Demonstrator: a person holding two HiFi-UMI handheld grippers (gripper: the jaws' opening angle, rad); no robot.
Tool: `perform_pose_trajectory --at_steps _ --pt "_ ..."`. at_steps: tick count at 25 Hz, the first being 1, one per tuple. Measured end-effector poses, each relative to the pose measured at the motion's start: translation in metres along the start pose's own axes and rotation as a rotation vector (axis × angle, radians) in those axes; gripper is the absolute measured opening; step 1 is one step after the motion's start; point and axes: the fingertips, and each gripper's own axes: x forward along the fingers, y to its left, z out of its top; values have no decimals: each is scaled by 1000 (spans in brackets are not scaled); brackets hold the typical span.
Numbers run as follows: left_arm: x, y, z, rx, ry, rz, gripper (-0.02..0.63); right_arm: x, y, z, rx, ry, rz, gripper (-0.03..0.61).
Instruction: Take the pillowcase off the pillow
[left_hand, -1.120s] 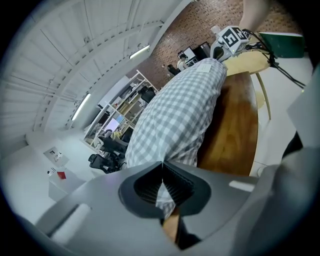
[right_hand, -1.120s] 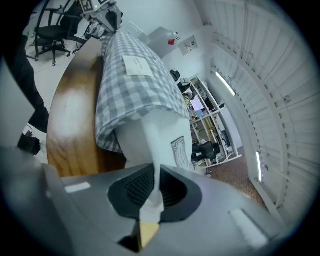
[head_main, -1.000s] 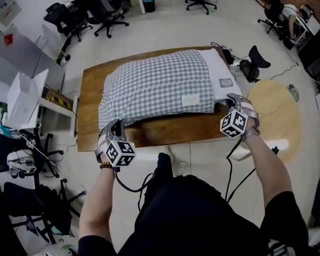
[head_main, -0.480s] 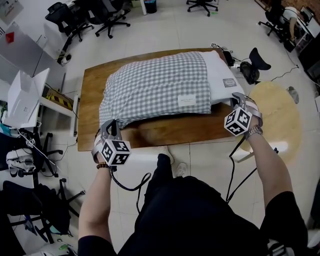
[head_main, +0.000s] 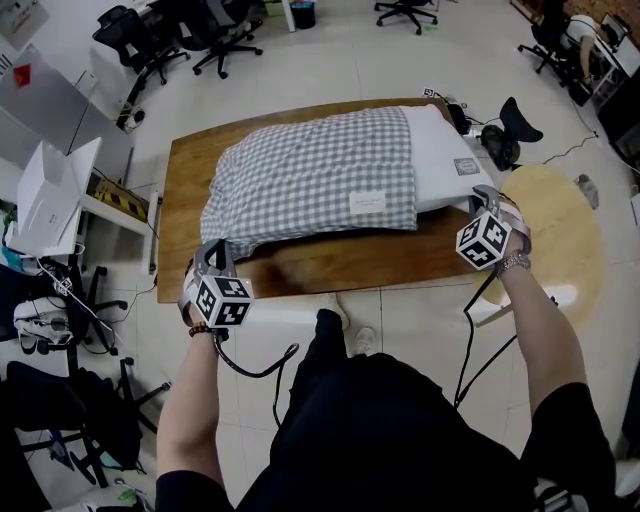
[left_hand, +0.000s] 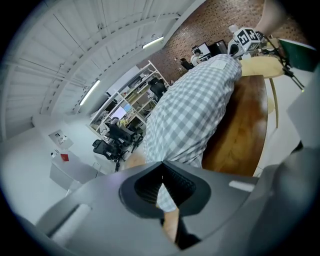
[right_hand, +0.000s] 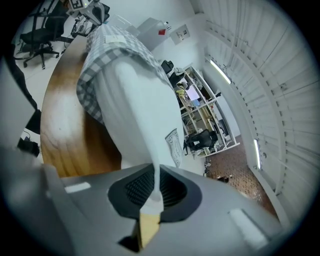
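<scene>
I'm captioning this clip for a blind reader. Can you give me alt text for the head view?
Seen from above, a checked pillowcase covers most of a white pillow on a wooden table. The left hand-held gripper pinches the pillowcase's near corner, and the right hand-held gripper pinches the pillow's bare near corner.

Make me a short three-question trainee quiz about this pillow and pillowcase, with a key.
1. True or false: the left gripper is shut on the checked pillowcase.
2. What does the right gripper pinch? A the white pillow; B the checked pillowcase; C nothing.
3. Fill in: in the head view, the white pillow's bare end sticks out at the pillowcase's ____ end.
Key: 1 true; 2 A; 3 right.
</scene>
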Motion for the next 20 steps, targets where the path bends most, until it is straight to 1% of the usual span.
perform_pose_trajectory --at_steps 2,3,5,6,7,9,13,15,17,19,20 --pt "2 5 -9 -22 25 14 8 1 0 -6 11 14 -1 14" --pt "3 15 -24 -67 67 33 6 1 0 -12 30 35 -1 14" --pt "3 44 -71 -193 181 72 3 2 -4 -32 106 100 15 12" --pt "1 56 -88 -221 214 85 3 3 -6 -37 135 121 28 12" --pt "0 64 -93 -222 218 95 3 3 -7 -36 141 126 37 12" --pt "-1 63 -79 -196 169 95 3 6 -1 -23 113 117 46 12" --pt "1 44 -41 -135 60 57 3 1 15 -12 66 97 40 26" --pt "3 41 -30 -131 32 39 4 -5 17 -8 51 84 43 82" --pt "5 39 -24 -142 22 21 5 -13 17 -9 50 72 59 134" --pt "7 38 -20 -155 19 6 5 -25 14 -12 53 58 68 163" --pt "8 39 -17 -166 17 -2 5 -31 11 -13 53 48 68 164"
